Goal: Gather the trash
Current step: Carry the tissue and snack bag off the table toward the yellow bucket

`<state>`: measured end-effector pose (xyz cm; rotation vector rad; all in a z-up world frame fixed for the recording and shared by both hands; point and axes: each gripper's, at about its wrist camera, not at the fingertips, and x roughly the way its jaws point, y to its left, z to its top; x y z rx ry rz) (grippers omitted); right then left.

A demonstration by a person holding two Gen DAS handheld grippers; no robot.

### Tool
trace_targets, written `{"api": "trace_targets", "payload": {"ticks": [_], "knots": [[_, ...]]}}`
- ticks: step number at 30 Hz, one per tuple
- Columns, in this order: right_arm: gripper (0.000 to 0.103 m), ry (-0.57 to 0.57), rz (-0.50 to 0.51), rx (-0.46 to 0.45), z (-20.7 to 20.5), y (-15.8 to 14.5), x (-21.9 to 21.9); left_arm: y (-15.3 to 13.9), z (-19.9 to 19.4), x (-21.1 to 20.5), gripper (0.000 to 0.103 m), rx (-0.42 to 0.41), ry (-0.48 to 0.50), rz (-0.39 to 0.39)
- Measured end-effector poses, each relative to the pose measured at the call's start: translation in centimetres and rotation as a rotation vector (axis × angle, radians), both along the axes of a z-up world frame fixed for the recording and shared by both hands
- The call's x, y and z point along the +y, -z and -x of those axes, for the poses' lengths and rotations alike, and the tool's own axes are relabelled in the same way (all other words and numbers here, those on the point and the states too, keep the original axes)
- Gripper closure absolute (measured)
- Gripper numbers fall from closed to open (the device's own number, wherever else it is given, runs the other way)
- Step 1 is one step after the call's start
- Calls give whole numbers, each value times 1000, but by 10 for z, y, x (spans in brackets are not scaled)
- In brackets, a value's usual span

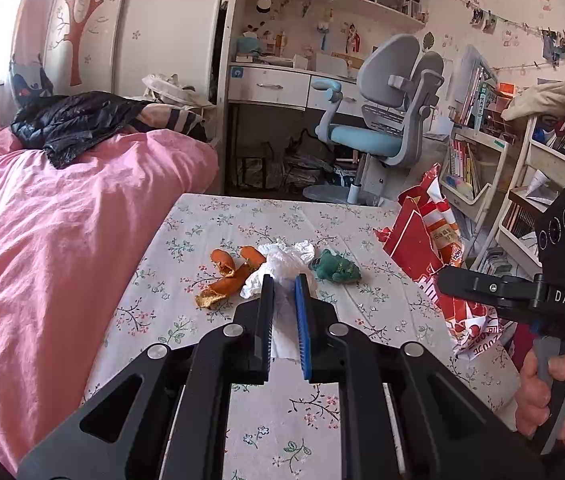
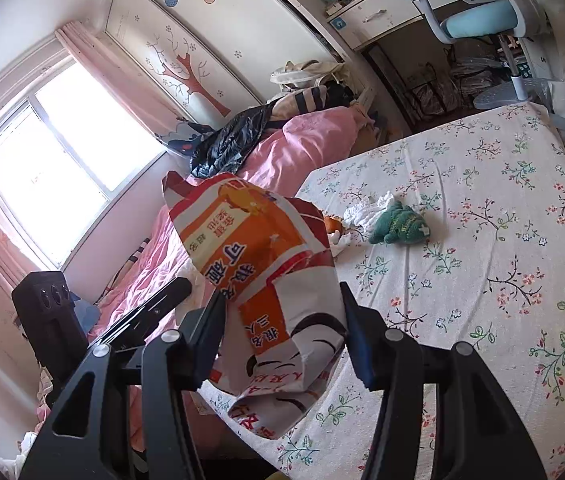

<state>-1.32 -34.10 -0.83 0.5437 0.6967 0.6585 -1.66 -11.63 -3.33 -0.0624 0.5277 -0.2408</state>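
On the floral tablecloth lie orange peels, crumpled white tissue and a small green knitted toy. My left gripper is shut on a strip of the white tissue, just in front of the pile. My right gripper holds a red, orange and white paper bag between its fingers; in the left wrist view the bag stands at the table's right edge. The tissue and toy also show in the right wrist view.
A pink duvet with a black jacket lies left of the table. A grey and blue desk chair, a white desk and bookshelves stand behind and to the right.
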Motion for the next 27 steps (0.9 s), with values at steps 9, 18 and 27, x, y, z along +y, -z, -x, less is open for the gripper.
{"api": "trace_targets", "payload": {"ticks": [9,18,27], "knots": [[50,-17,-7,-15,3,-3,6,-1,3,0,92,-21,-2,8],[50,-17,-23,-30,5,-5,5,-4,6,0,92,-42,-3,17],[50,-25,-34,-45,9,-9,6,-7,11,-1,92,-63,5,26]]}}
